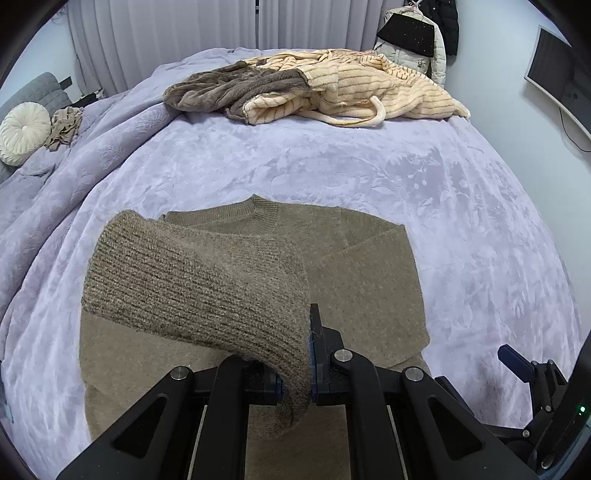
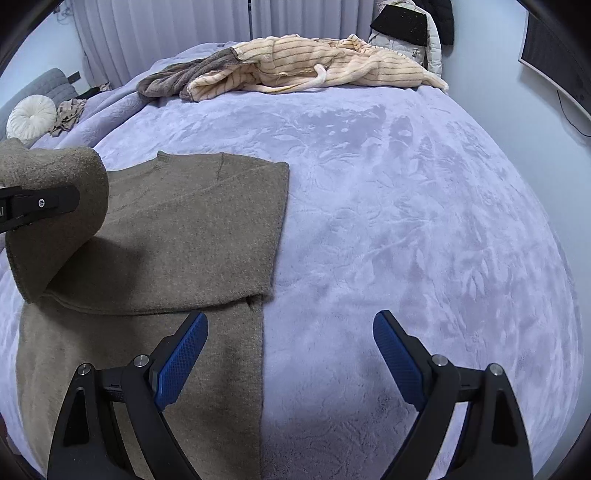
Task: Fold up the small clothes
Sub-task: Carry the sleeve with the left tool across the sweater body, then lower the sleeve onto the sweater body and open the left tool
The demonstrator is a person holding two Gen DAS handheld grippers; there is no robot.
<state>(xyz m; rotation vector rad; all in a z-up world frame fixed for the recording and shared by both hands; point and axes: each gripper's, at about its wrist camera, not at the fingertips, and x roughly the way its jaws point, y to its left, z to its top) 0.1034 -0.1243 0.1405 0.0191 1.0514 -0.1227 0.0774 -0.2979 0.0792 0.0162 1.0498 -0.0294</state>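
Brown knit is filling the near view: the left gripper point(image 1: 295, 373) is pinching the sleeve point(image 1: 207, 280) of the sweater point(image 1: 369, 266), its fingers closed narrow on the cuff end and the sleeve arching above the body. From the right wrist view the same sleeve is hanging over the sweater's left half. The right gripper point(image 2: 290, 354) is hovering empty, fingers point(image 2: 181, 358) spread wide, one over the sweater's right edge and the other over bare blanket point(image 2: 406, 203).

Judging by the right side, which is already lying folded inward with a straight edge, the step in hand is folding the left sleeve across the chest. The next move probably calls for carrying the cuff further over, laying it flat and letting go, with the right fingers free to steady or smooth the knit.

Beneath, the sweater is lying collar-away on a lilac plush blanket covering the bed. Further off, a heap of cream striped and grey-brown clothes point(image 1: 314, 88) is waiting. Beyond are a round pillow point(image 1: 24, 131), pale curtains point(image 1: 166, 33), hanging jackets point(image 1: 417, 40) and a monitor point(image 1: 561, 77).
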